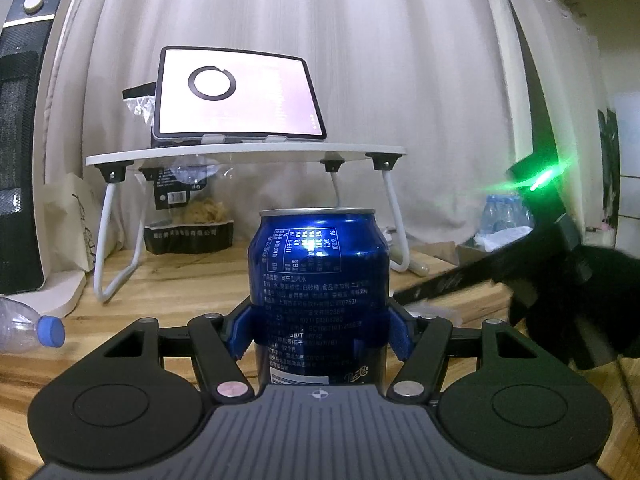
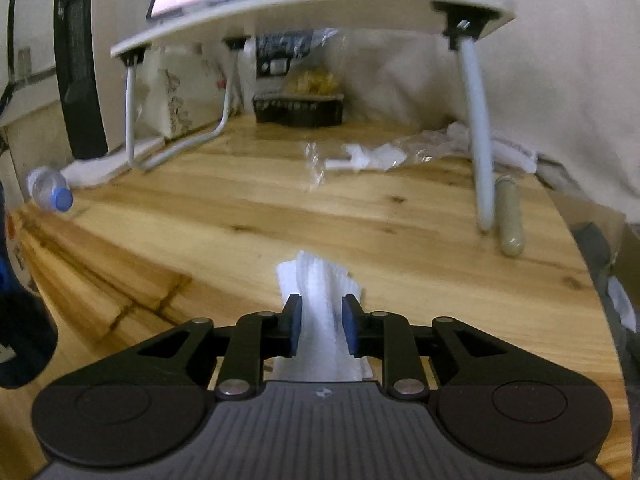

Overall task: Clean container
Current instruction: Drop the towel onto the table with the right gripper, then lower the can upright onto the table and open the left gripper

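L tongs (image 1: 320,332) pinching upright blue can (image 1: 319,276) | R tongs (image 2: 322,330) pinching white tissue (image 2: 320,312), above bench (image 2: 280,220)

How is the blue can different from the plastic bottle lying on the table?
The blue can stands upright, clamped by the left gripper; the plastic bottle lies on its side on the wooden table, untouched. The can is opaque, shiny metal with white print; the bottle is clear with a blue cap. Both are drink containers.
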Tool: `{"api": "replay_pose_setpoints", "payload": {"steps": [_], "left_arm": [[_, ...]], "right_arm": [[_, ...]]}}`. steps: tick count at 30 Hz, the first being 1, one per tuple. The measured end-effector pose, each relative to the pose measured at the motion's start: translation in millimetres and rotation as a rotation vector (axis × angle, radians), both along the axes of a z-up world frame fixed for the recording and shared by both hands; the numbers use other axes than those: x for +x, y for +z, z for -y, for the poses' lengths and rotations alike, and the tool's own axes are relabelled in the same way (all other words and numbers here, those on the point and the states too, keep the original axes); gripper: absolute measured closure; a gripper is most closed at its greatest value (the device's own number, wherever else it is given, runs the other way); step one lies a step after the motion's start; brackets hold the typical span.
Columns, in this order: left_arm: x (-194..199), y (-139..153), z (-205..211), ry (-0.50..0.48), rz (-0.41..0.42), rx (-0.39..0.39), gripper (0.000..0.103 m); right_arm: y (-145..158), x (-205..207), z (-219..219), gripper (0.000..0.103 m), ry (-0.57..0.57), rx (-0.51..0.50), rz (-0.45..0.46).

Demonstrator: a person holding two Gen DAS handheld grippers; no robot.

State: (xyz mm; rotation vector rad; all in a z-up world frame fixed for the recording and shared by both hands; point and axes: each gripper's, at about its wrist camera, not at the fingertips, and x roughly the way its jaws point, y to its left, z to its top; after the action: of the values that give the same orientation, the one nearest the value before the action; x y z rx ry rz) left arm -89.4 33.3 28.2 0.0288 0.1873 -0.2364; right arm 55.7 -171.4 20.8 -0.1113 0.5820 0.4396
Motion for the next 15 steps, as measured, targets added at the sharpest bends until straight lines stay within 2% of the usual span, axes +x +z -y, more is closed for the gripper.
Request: {"api": "replay_pose_setpoints", "payload": {"steps": [2, 3, 4, 6, 10, 12, 15], "left_arm": [[1, 0, 0, 0.005, -0.003, -0.001, 0.037], [1, 0, 0, 0.006, -0.004, -0.001, 0.037], [1, 0, 0, 0.006, -0.006, 0.0, 0.037], [3, 0, -1, 0.005, -0.018, -0.004, 0.037], [11, -1, -5, 0.025, -0.055, -0.035, 0.036], [17, -1, -8, 0.043, -0.074, -0.055, 0.036], [35, 0, -7, 0.09, -0.099, -0.037, 0.036]], "right_arm": [[15, -10, 13, 0.048, -0.022, 0.067, 0.02], [21, -17, 19, 0.017, -0.04, 0.084, 0.031], [25, -26, 25, 0.0, -0.059, 0.09, 0.046], [24, -44, 34, 0.0, -0.077, 0.087, 0.047], [9, -66, 39, 0.0, -0.06, 0.051, -0.031], [4, -73, 36, 0.0, -0.063, 0.004, -0.021], [-4, -74, 31, 0.0, -0.078, -0.044, -0.009]]}}
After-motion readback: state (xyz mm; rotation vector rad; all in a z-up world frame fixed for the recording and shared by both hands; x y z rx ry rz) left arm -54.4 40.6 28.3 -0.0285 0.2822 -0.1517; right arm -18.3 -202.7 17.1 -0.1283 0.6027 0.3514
